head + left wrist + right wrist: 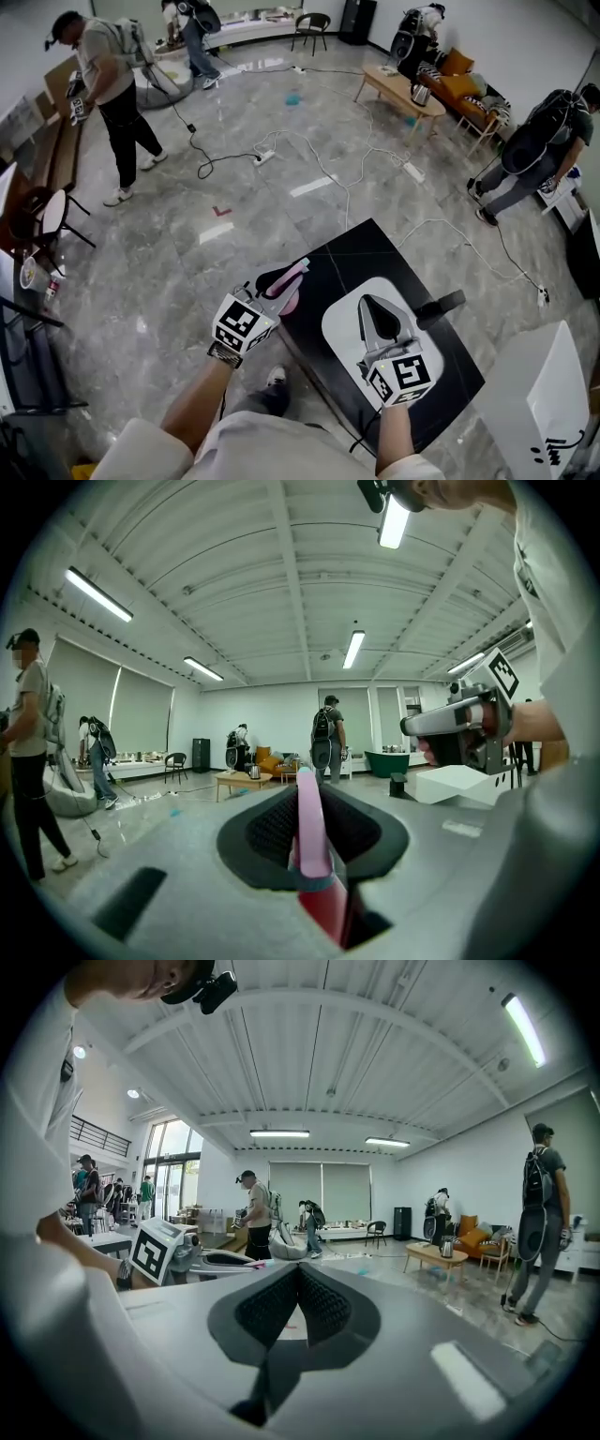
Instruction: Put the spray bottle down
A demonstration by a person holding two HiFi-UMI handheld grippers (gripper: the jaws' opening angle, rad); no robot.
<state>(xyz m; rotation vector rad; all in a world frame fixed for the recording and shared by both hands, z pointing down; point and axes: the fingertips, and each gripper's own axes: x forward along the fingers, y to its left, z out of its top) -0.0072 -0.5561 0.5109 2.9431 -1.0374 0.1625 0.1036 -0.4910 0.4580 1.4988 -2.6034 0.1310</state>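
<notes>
Spray bottle (310, 829), visible as a slim pink part with a red part below it, was clamped upright between the jaws of the left gripper (274, 285), which were closed narrowly on it. In the head view it sat just left of centre in the lower half of the frame, at the left edge of the black table (367, 246); contact with the tabletop could not be determined. Right gripper (299, 1275) was over the table towards the lower right, its jaws brought together with nothing between them. A small black block (441, 307) lay on the table just beside it. Grey marble floor (234, 169) with trailing cables (323, 164) filled the upper frame, with one person (108, 84) at upper left.
</notes>
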